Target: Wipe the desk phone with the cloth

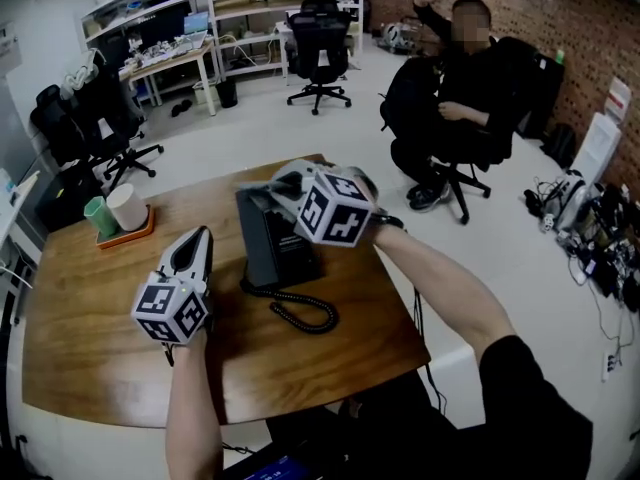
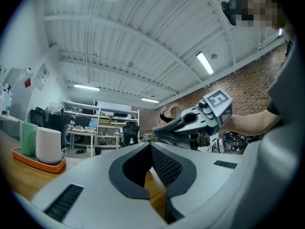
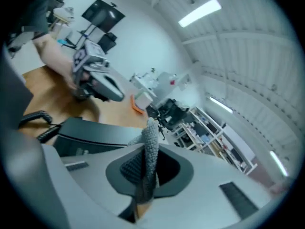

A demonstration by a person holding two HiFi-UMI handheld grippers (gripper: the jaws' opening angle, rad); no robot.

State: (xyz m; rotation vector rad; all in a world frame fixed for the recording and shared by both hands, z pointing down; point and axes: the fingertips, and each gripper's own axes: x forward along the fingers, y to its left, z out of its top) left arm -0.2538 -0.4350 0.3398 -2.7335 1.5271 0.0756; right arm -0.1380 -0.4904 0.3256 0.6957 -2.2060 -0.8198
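Observation:
A black desk phone (image 1: pixel 268 240) lies in the middle of the wooden table (image 1: pixel 90 348), its coiled cord (image 1: pixel 302 314) looping toward me. My right gripper (image 1: pixel 282 184) hovers over the phone's far end, shut on a grey knitted cloth (image 3: pixel 150 147) that stands up between its pads. The phone (image 3: pixel 95 133) shows just below and ahead of those jaws. My left gripper (image 1: pixel 203 234) rests left of the phone, apart from it, shut with nothing in it (image 2: pixel 150 148). It sees the right gripper (image 2: pixel 195 119) ahead.
A green and a white cup stand on an orange tray (image 1: pixel 128 234) at the table's far left. A person sits on an office chair (image 1: pixel 455 108) beyond the table. Cables (image 1: pixel 590 238) lie on the floor at right. The table's near edge is close to my body.

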